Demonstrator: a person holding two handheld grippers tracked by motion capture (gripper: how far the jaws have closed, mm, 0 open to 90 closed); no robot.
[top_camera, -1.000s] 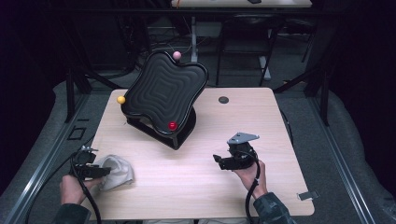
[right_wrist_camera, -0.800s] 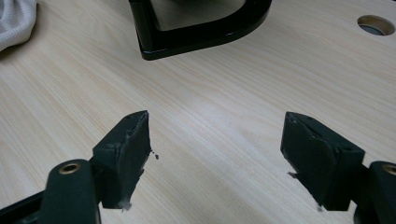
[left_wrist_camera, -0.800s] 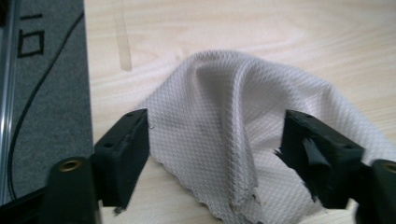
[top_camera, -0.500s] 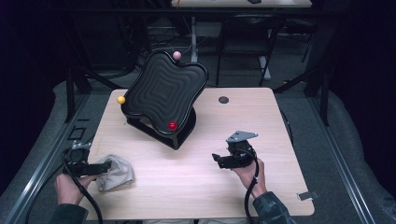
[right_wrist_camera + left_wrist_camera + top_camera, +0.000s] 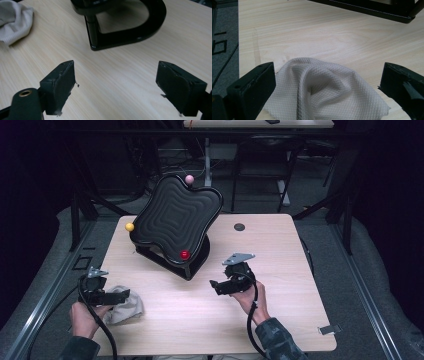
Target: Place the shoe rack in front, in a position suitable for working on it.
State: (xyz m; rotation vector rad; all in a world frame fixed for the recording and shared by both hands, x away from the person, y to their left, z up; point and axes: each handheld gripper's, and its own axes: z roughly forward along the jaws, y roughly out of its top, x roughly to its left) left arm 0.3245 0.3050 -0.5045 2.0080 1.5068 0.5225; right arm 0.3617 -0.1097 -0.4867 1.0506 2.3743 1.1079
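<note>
A crumpled white cloth [image 5: 129,308] [image 5: 324,87] [image 5: 12,20] lies on the wooden table [image 5: 280,270] near its front left corner. My left gripper [image 5: 120,296] [image 5: 328,68] hovers low over it. Its jaws have just been opening and stand wide on either side of the cloth without pressing it. My right gripper [image 5: 216,286] [image 5: 116,66] is over the middle of the table and points left toward the stand. Its jaws have also just been opening, and nothing is between them.
A black wavy tray [image 5: 175,217] sits tilted on a black stand [image 5: 195,262] [image 5: 125,37] [image 5: 372,10] at the back left. It carries a pink knob [image 5: 189,179], a yellow knob [image 5: 129,226] and a red knob [image 5: 185,254]. A small dark disc [image 5: 239,226] lies behind the right gripper.
The left jaws have spread wide and the cloth now lies loose on the table. The right gripper has moved left toward the table's middle, and its jaws have opened a little further.
</note>
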